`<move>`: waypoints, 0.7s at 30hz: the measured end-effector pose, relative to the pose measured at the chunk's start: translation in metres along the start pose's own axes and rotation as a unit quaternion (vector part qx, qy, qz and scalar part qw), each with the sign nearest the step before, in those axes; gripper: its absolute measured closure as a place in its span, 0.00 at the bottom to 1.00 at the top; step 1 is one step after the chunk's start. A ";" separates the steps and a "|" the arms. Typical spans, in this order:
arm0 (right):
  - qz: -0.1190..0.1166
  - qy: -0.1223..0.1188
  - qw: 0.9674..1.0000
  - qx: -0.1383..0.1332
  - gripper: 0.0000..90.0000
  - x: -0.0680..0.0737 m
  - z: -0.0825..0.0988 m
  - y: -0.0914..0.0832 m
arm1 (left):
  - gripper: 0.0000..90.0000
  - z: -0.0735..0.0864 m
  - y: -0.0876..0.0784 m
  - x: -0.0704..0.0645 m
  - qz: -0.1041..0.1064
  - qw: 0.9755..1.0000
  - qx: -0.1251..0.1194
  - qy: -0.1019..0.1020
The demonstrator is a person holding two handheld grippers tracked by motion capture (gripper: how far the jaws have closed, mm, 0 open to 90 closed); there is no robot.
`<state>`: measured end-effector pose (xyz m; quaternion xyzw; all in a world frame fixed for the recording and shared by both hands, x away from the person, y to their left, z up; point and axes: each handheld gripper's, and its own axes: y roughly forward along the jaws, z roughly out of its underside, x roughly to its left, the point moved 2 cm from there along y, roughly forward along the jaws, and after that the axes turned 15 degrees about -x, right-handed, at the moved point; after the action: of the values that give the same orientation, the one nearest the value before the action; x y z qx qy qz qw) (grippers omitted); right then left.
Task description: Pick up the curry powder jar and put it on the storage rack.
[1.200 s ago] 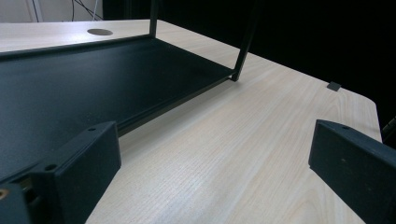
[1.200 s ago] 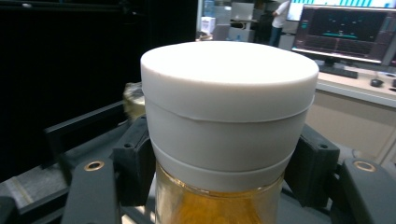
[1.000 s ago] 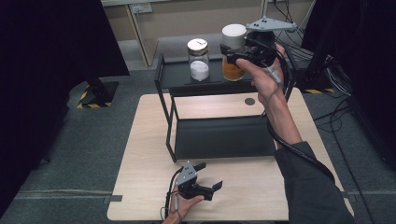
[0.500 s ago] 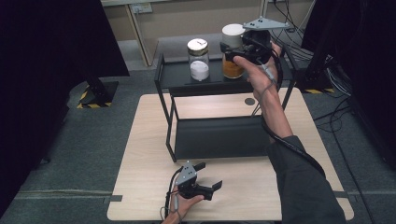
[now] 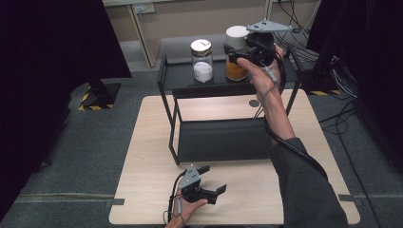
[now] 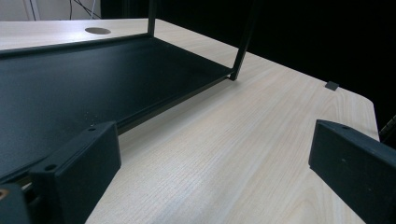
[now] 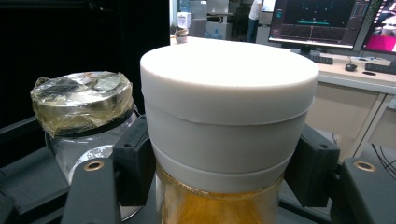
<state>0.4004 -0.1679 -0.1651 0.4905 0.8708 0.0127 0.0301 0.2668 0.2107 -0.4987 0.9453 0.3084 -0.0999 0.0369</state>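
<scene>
Orange jar [image 5: 236,66] lower, nearer shelf [image 5: 180,76]

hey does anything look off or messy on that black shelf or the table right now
One small oddity: the clear jar beside the orange jar has crinkled, yellowish tape or film wrapped over its lid. Otherwise both jars stand upright on the shelf, with no spill visible there or on the table.

My right gripper [image 5: 247,51] is a black plastic body topped by a grey three-cornered plate, with a black cable running down over a dark grey sleeve [image 5: 304,190] and brass-ringed screw holes beside its blocky matt jaws. My left gripper [image 5: 209,183] is smaller-looking, black, with its own grey plate, a thin black cable and square-ended jaws.
</scene>
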 end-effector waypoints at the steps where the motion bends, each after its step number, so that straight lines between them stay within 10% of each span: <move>1: -0.001 0.000 1.000 0.000 0.39 0.000 0.000 0.000 | 0.02 0.000 0.000 0.000 0.000 1.000 0.000 0.000; 21: -0.008 0.031 0.999 -0.014 0.00 -0.003 0.006 -0.026 | 0.02 0.001 0.000 0.000 0.001 1.000 0.000 0.000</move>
<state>0.3800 -0.1839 -0.1719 0.4827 0.8748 0.0400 0.0102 0.2668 0.2101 -0.4996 0.9455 0.3075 -0.1004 0.0366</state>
